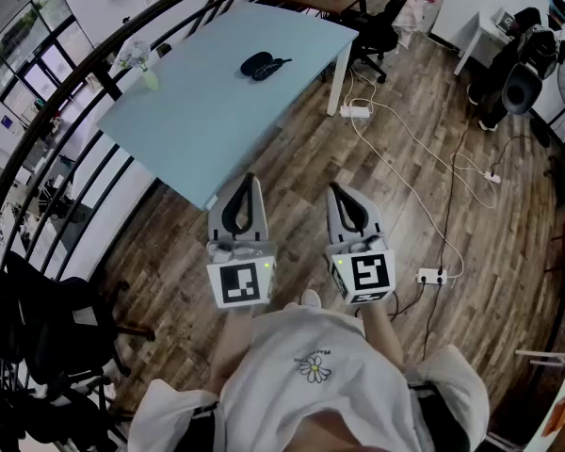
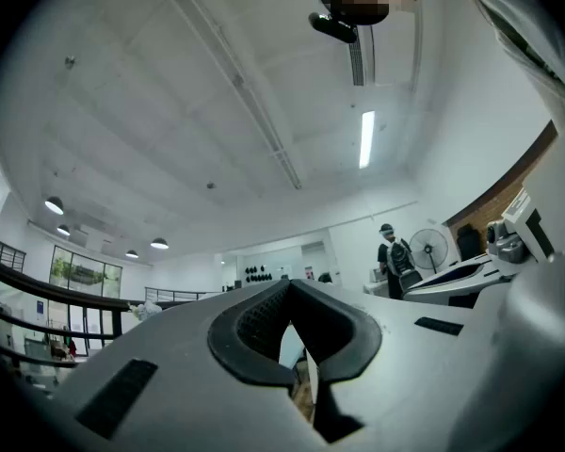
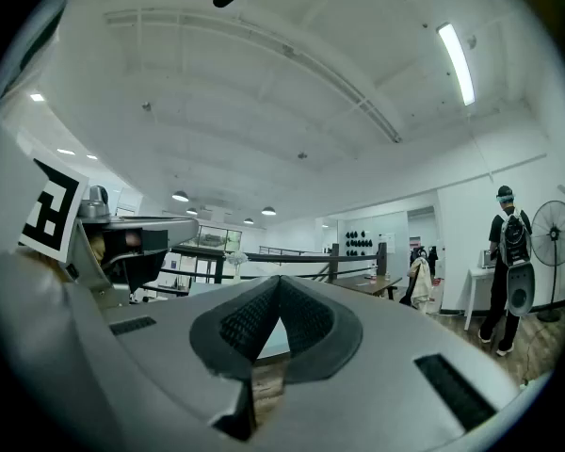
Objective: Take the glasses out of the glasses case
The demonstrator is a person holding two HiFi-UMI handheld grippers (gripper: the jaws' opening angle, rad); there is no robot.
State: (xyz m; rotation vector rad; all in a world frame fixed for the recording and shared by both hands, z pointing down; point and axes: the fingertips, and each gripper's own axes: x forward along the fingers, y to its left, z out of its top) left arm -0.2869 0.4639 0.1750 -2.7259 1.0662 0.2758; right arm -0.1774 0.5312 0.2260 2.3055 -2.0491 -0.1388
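A black glasses case (image 1: 256, 63) lies on the far part of the light blue table (image 1: 207, 111), with a dark piece (image 1: 276, 65) jutting from its right side. I cannot tell whether that piece is the glasses or a lid. Both grippers hang close to the person's body, well short of the table's near corner. My left gripper (image 1: 250, 179) (image 2: 287, 286) has its tips together and nothing between them. My right gripper (image 1: 334, 188) (image 3: 279, 281) is likewise shut and empty. Neither gripper view shows the case.
A small vase with flowers (image 1: 143, 70) stands at the table's left edge. White cables and power strips (image 1: 355, 111) (image 1: 431, 276) lie on the wood floor to the right. Black office chairs (image 1: 47, 318) and a dark railing (image 1: 66, 102) line the left. A person (image 1: 513, 59) stands far right.
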